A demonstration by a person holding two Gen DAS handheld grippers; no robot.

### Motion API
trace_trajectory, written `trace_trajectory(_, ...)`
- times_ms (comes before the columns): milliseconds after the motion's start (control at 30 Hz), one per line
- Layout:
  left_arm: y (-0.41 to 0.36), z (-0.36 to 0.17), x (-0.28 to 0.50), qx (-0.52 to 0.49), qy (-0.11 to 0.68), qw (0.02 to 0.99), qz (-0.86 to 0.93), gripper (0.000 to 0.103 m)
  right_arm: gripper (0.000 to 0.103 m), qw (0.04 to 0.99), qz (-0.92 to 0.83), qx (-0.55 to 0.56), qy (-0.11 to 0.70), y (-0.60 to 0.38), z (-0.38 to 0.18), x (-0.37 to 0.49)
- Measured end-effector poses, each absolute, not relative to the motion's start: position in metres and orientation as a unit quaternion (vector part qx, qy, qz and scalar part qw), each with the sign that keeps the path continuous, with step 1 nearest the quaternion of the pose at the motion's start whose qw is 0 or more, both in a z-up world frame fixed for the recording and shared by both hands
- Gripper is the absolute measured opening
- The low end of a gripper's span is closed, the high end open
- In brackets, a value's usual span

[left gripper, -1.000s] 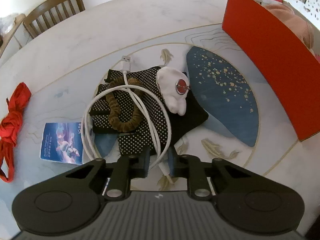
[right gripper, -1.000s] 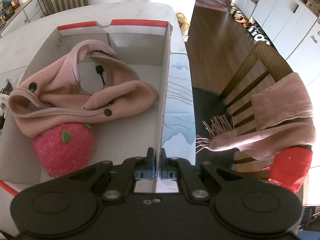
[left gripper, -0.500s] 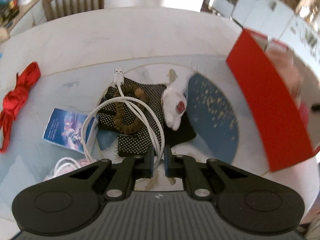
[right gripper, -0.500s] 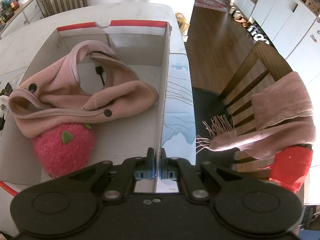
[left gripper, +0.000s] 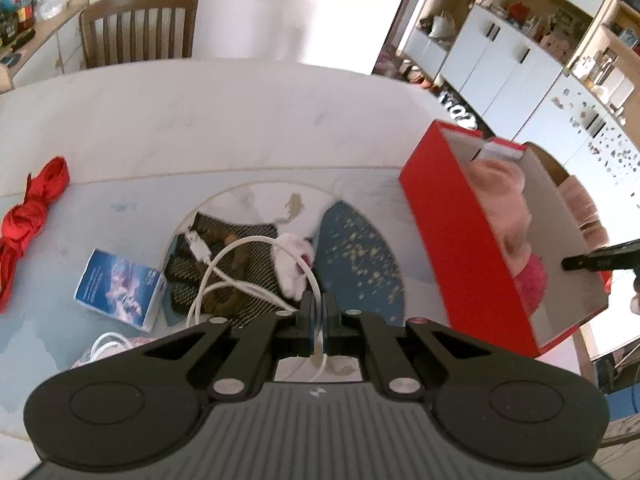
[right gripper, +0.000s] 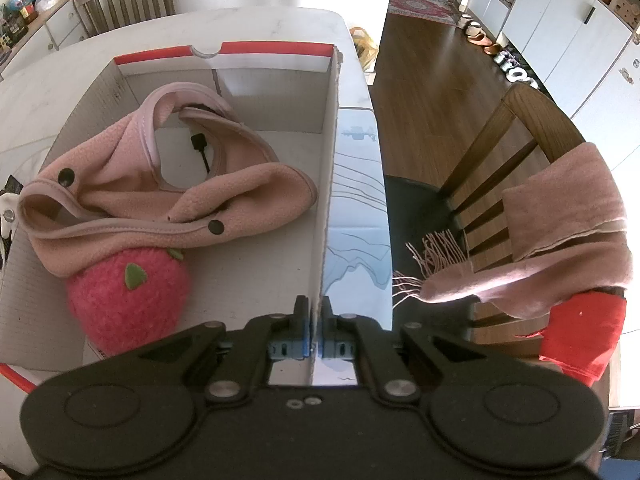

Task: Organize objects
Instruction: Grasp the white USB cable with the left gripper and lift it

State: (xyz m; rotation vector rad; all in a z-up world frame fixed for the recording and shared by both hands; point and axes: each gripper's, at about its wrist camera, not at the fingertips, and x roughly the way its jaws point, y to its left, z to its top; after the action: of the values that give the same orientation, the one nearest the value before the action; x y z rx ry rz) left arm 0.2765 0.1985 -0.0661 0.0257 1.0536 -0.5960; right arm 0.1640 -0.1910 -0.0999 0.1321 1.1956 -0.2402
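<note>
Above the table's near centre: left gripper [left gripper: 318,312] clamps white USB cable [left gripper: 240,264], bound rightward for red cardboard box [left gripper: 460,240]; right gripper [right gripper: 315,328] pinches its wall, steadying.

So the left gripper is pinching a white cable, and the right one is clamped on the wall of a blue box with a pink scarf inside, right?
Nearly. The box is red, not blue, as the left wrist view shows. The rest holds: the left gripper is shut on the white cable, and the right gripper grips the box wall, with the pink scarf inside.
</note>
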Motion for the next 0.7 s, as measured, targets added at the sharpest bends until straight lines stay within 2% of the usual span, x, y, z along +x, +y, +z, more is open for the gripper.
trace_trajectory(200, 0.189, -0.048, 0.274, 0.029, 0.48, 0.823, -0.302, 0.002, 0.002, 0.817, -0.113, 0.064, 0.561, -0.19, -0.1, 0.165)
trace_trajectory(400, 0.175, -0.086, 0.269, 0.084, 0.514, 0.799, -0.299, 0.002, 0.002, 0.817, -0.113, 0.064, 0.561, -0.19, -0.1, 0.164)
trace_trajectory(500, 0.172, -0.093, 0.266, 0.077, 0.517, 0.8, -0.295, 0.002, 0.002, 0.817, -0.114, 0.063, 0.561, -0.189, -0.101, 0.165)
trace_trajectory(700, 0.173, -0.046, 0.263, 0.061, 0.473, 0.821, -0.315, 0.002, 0.002, 0.816, -0.114, 0.064, 0.563, -0.19, -0.101, 0.163)
